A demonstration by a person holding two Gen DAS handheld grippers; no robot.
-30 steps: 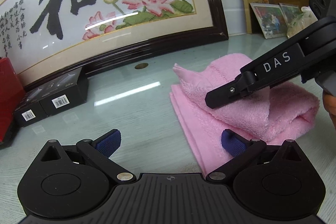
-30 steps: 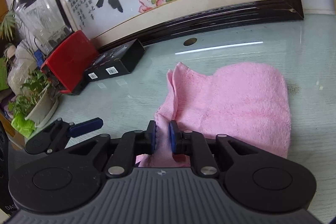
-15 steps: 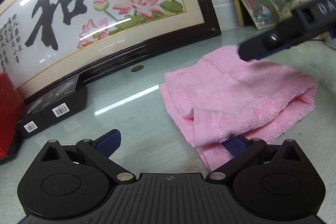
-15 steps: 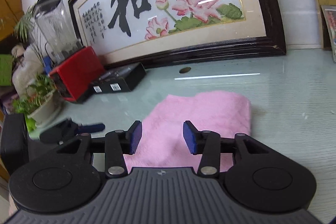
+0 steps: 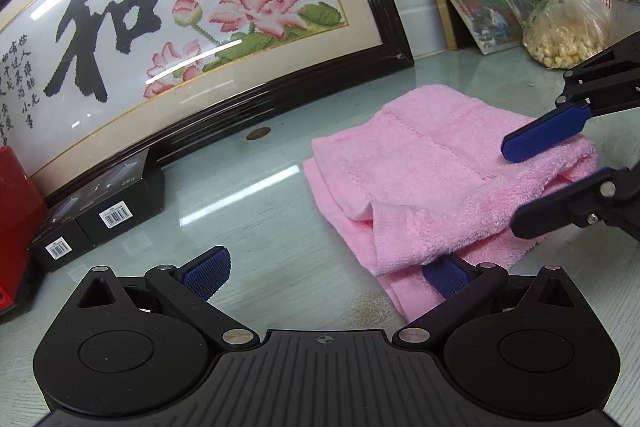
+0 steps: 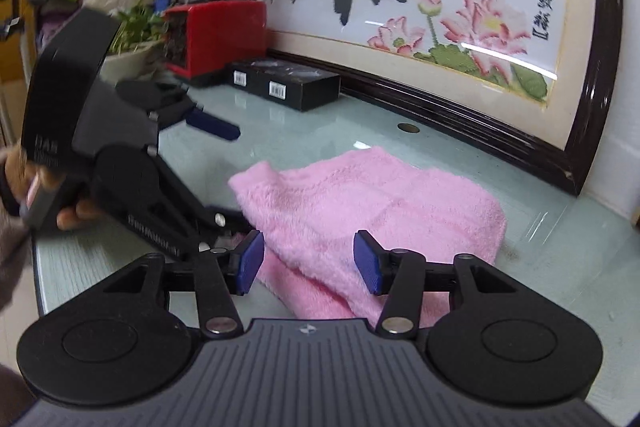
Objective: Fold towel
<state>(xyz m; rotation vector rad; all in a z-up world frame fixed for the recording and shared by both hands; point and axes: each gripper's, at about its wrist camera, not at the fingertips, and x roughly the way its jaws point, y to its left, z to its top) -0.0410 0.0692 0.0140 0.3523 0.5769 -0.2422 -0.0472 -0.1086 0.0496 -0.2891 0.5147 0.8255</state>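
The left gripper (image 5: 326,273) has its jaws spread wide. One blue pad (image 5: 206,271) hangs free over bare glass, while the other is tucked under the near flap of the pink towel (image 5: 432,183), hidden in part by the cloth; nothing is clamped between them. The right gripper (image 6: 308,263) also stands with its jaws apart, about halfway wide, and holds nothing. Its two blue pads flank the towel's near folded edge just above the cloth; whether they touch it cannot be told.

In the left wrist view the right gripper comes in from the right edge, one blue pad over the top of the towel near its right fold and the black finger below it beside the lower layer. In the right wrist view the left gripper sits at the towel's left side, with a hand (image 6: 60,203) around its handle.

The towel lies folded in layers on the glass table (image 5: 260,227), toward the back edge, with the upper layers set back so that a strip of the lower layer shows in front. Behind it a large framed picture (image 5: 192,23) of lotus flowers and black writing leans against the wall. Two black boxes (image 5: 100,207) sit at the frame's foot near the back left, beside a red appliance (image 6: 216,35). A bag of pale kernels (image 5: 568,27) rests toward the back right.
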